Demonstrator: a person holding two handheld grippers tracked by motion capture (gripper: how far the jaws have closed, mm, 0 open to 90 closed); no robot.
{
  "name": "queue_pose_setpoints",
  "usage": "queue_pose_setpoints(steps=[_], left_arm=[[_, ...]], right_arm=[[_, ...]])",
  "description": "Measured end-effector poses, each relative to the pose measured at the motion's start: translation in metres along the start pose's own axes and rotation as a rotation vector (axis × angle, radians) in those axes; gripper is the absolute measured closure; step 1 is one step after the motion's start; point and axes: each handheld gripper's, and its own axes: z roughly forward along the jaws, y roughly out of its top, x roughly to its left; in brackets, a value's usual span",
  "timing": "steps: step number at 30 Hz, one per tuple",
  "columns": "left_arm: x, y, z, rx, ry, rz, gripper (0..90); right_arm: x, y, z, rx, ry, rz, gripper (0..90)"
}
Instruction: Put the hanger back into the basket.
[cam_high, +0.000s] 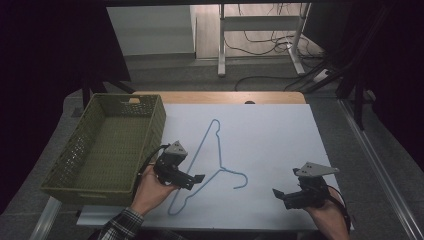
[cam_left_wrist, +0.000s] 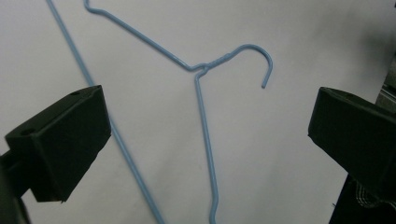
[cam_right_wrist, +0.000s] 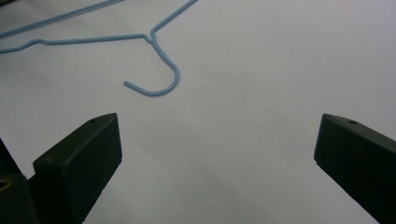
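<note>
While both grippers sit low in the high view, counts run: one hanger (cam_high: 210, 150), one basket (cam_high: 80, 186), two grippers, one white sheet (cam_high: 270, 135) on one table (cam_high: 220, 97). Hanger, blue wire, lies flat on the sheet at frame centre, hook curling toward lower centre. Left gripper (cam_high: 196, 179) is at lower left of centre, right at the hanger's lower stretch; contact cannot be told from above. Its own view shows jaws spread wide, nothing between them but sheet and hanger wire (cam_left_wrist: 205, 140) below. Right gripper (cam_high: 276, 193) is at lower right, well apart from the hook; jaws wide open and empty, hook (cam_right_wrist: 156, 84) ahead in its upper left. Basket, green, empty, fills the left side, its right wall near the hanger's top end and overhanging the sheet's left edge. Open sheet lies right of the hanger up to the right edge.
</note>
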Motion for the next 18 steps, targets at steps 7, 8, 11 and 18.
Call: queue_pose_setpoints(steps=[7, 8, 11, 18], left_arm=[[-0.001, 0.003, 0.030, 0.059, 0.017, 0.014, 2.8], [-0.001, 0.003, 0.030, 0.059, 0.017, 0.014, 4.1], [-0.001, 0.003, 0.039, 0.079, 0.038, 0.020, 11.8], [-0.002, 0.002, 0.056, 0.102, 0.019, 0.036, 39.9]], right_arm=[[0.001, -0.001, 0.002, 0.013, 0.006, -0.004, 0.6], [0.000, -0.001, 0.002, 0.015, 0.007, -0.004, 0.7], [0.001, -0.001, 0.003, 0.020, 0.008, -0.006, 0.7], [0.001, -0.002, 0.005, 0.031, 0.012, -0.015, 0.9]])
